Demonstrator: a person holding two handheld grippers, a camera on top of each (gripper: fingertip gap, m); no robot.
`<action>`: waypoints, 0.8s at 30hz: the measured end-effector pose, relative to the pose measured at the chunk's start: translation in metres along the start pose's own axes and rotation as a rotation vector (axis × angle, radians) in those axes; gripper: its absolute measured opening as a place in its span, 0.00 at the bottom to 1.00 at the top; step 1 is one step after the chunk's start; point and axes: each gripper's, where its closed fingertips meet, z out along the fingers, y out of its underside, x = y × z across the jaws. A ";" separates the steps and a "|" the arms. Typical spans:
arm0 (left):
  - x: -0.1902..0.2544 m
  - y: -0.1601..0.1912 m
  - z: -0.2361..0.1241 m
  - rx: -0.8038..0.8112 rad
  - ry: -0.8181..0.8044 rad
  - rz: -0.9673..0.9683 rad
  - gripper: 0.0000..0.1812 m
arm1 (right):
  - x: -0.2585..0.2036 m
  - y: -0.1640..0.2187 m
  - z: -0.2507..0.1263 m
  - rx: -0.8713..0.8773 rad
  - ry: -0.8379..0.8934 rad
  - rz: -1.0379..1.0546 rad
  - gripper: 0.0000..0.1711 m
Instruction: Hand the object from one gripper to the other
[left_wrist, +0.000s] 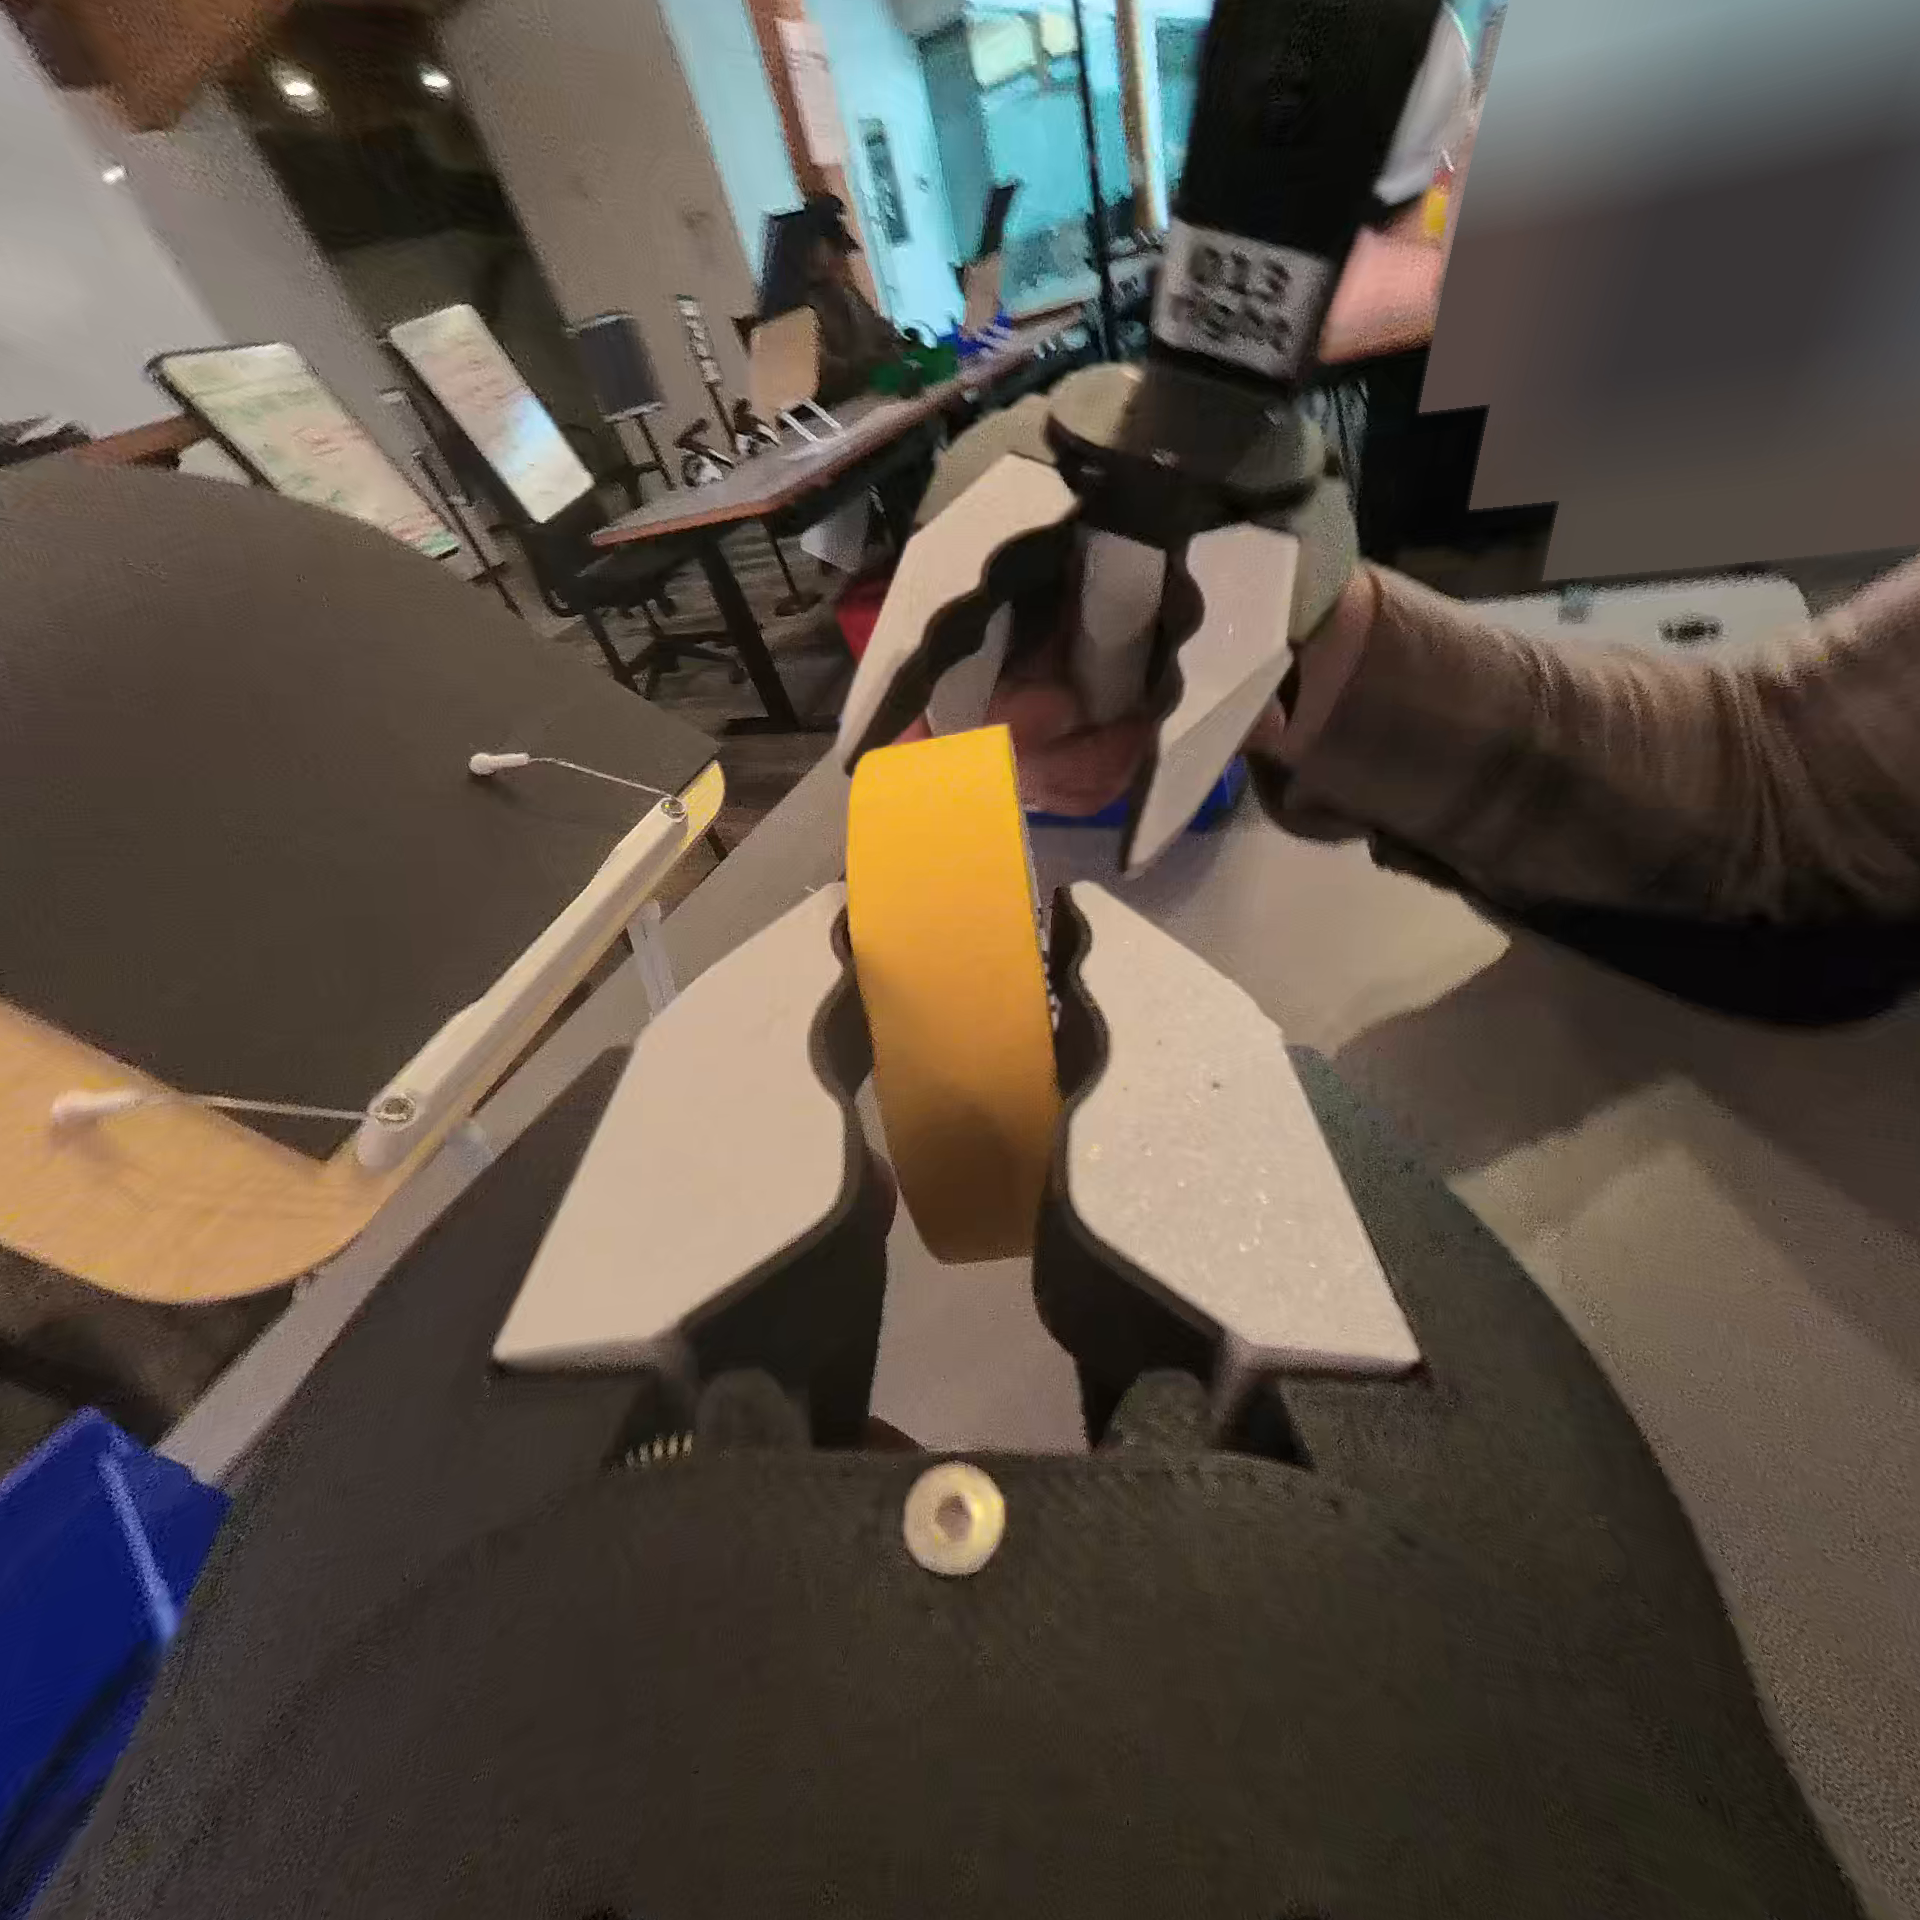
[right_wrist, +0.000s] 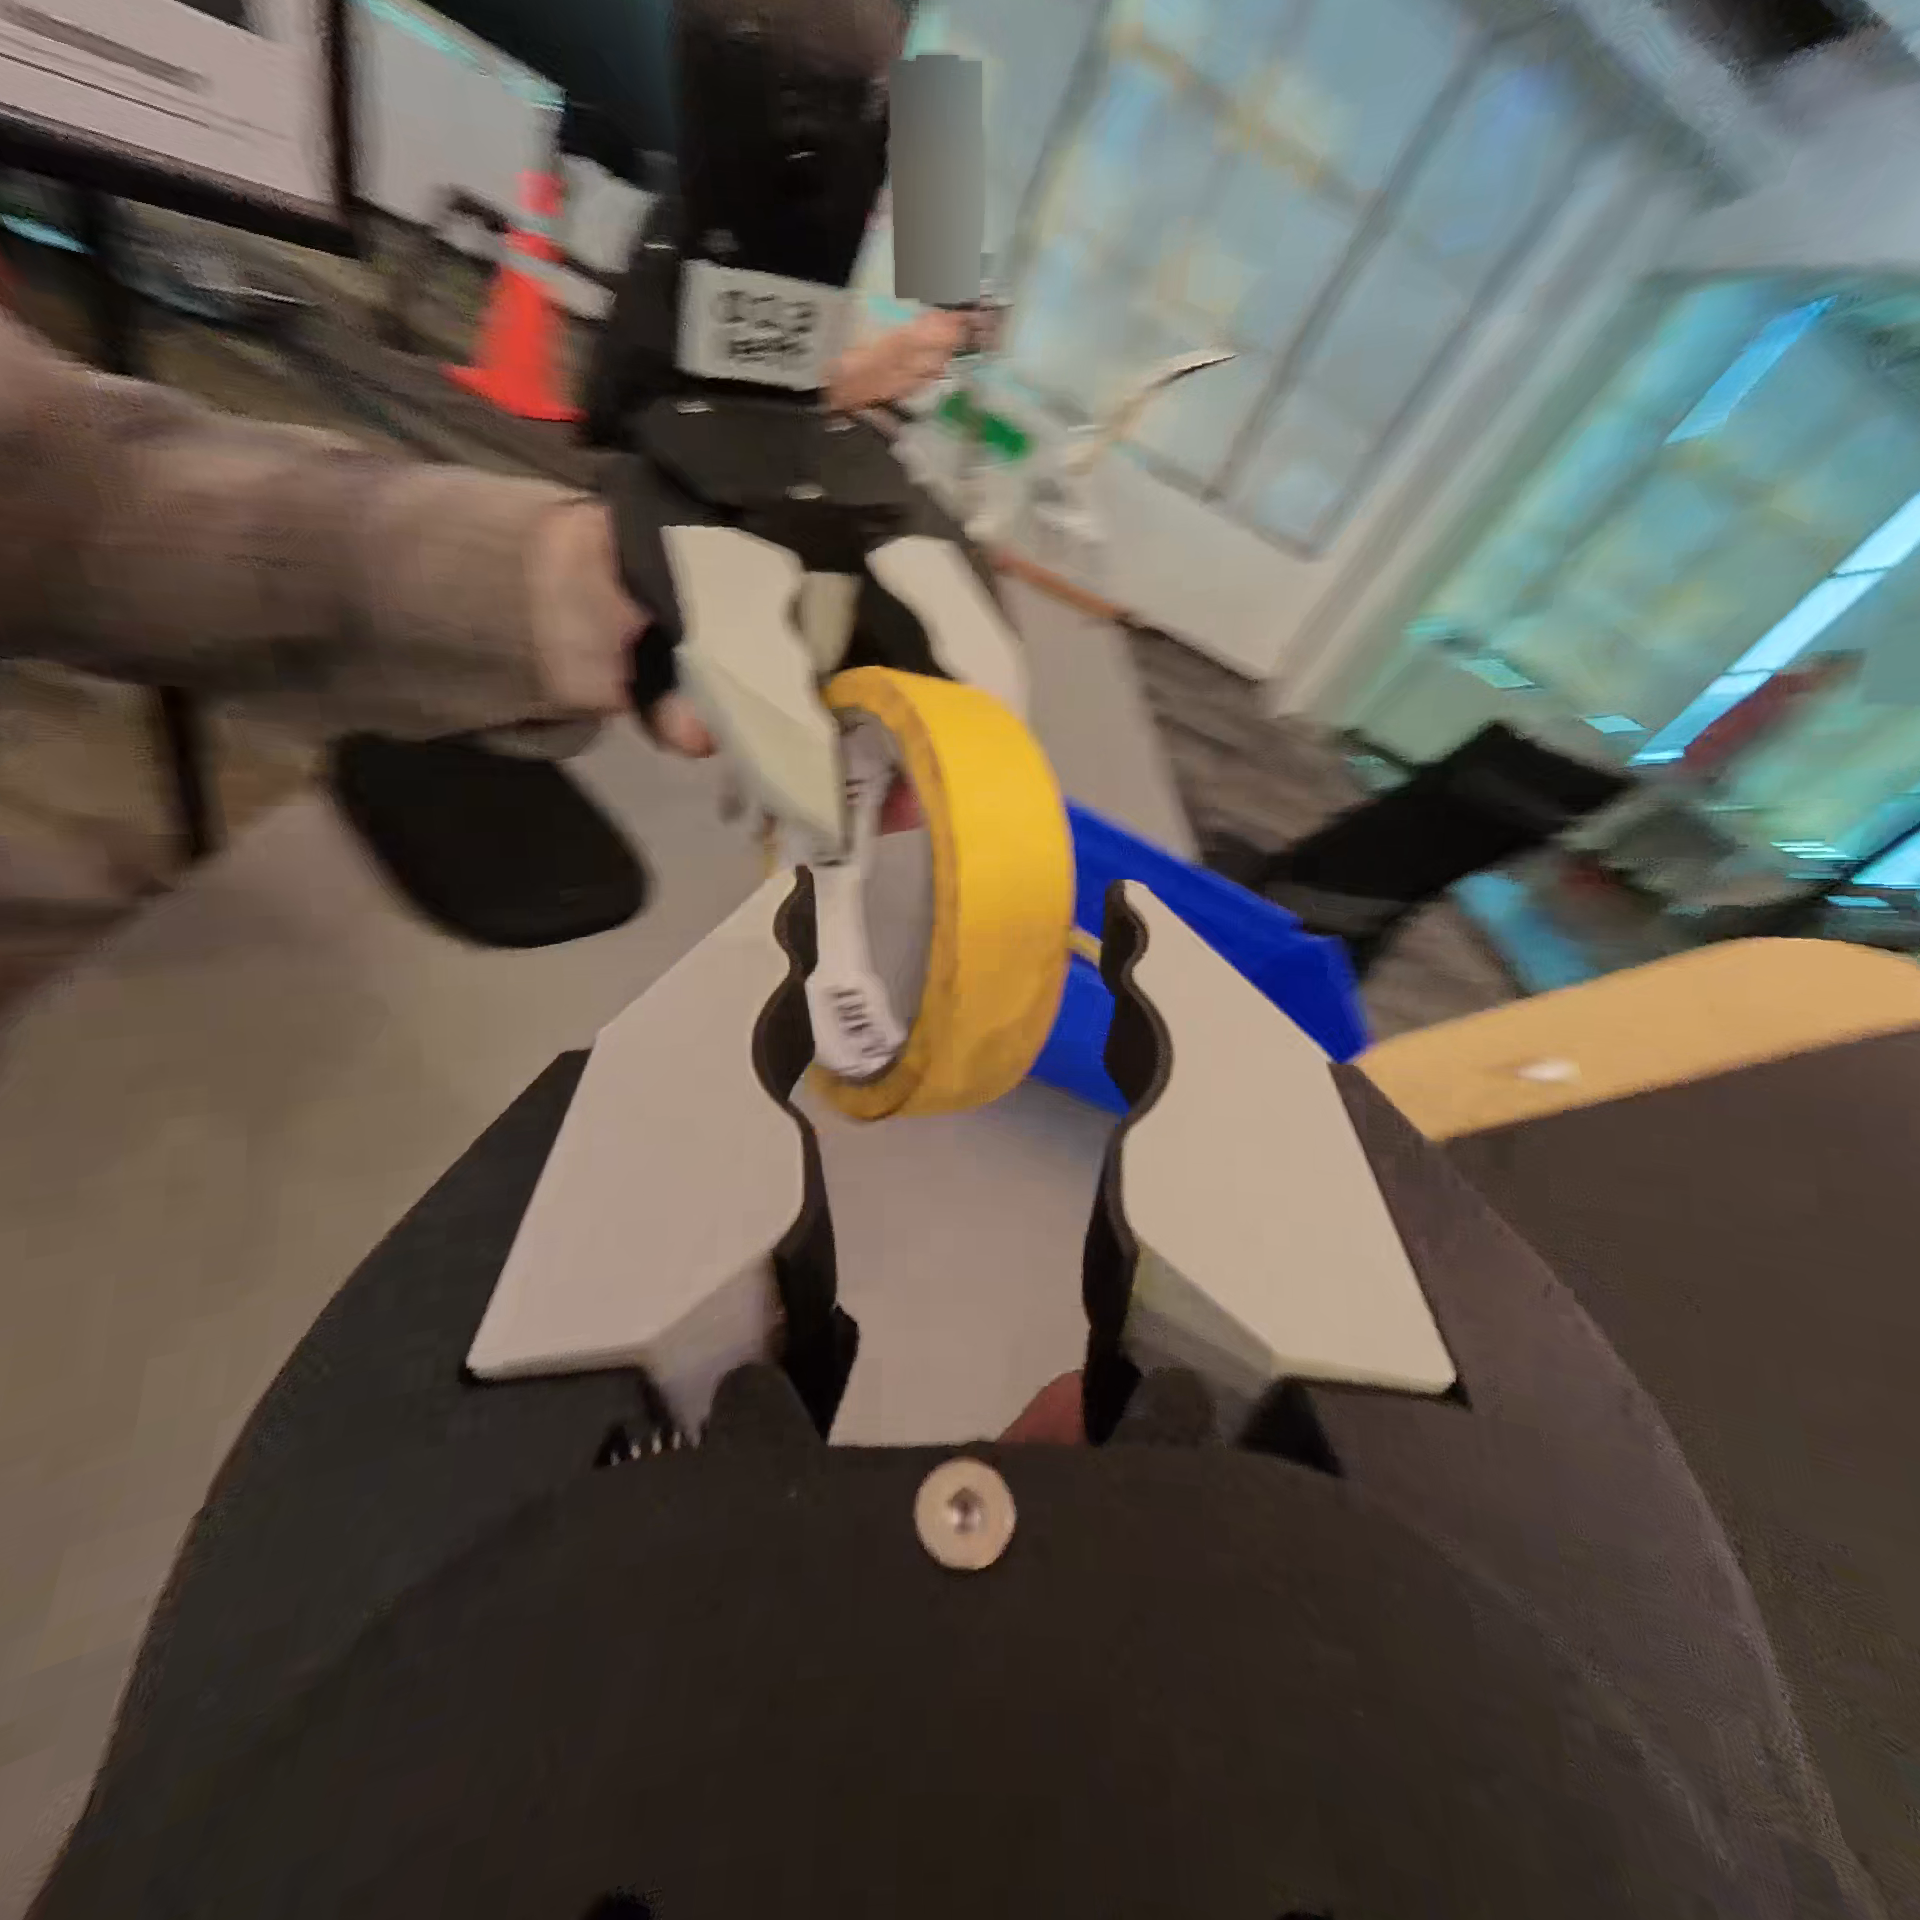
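A yellow tape roll (left_wrist: 956, 987) stands on edge in the air above a grey table (left_wrist: 1714, 1299). My left gripper (left_wrist: 956, 904) is shut on the roll's lower part, one finger on each flat side. My right gripper (left_wrist: 1003, 805) comes from the far side, open, with its fingertips on either side of the roll's top edge. In the right wrist view the roll (right_wrist: 1008, 883) lies between the tips of my open right gripper (right_wrist: 961, 888). It touches neither pad clearly. The left gripper (right_wrist: 914, 769) holds it from behind.
A blue bin (right_wrist: 1195, 935) sits on the table behind the roll and also shows at the lower left (left_wrist: 73, 1558). Black and wood chair backs (left_wrist: 260, 779) stand on the left. The person's sleeve (left_wrist: 1610, 758) reaches in from the right. An orange cone (right_wrist: 520, 322) stands far back. My two grippers' fingertips are within a few centimetres of each other.
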 end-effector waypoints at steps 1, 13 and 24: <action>0.005 0.002 -0.001 -0.036 0.042 0.057 0.18 | -0.006 0.003 0.000 -0.010 -0.044 0.011 0.31; 0.024 0.006 0.003 -0.184 0.217 0.276 0.18 | -0.032 0.015 0.020 -0.007 -0.189 0.057 0.16; -0.065 -0.007 -0.026 0.026 -0.482 0.174 0.24 | 0.036 -0.010 0.016 0.194 0.320 0.023 0.16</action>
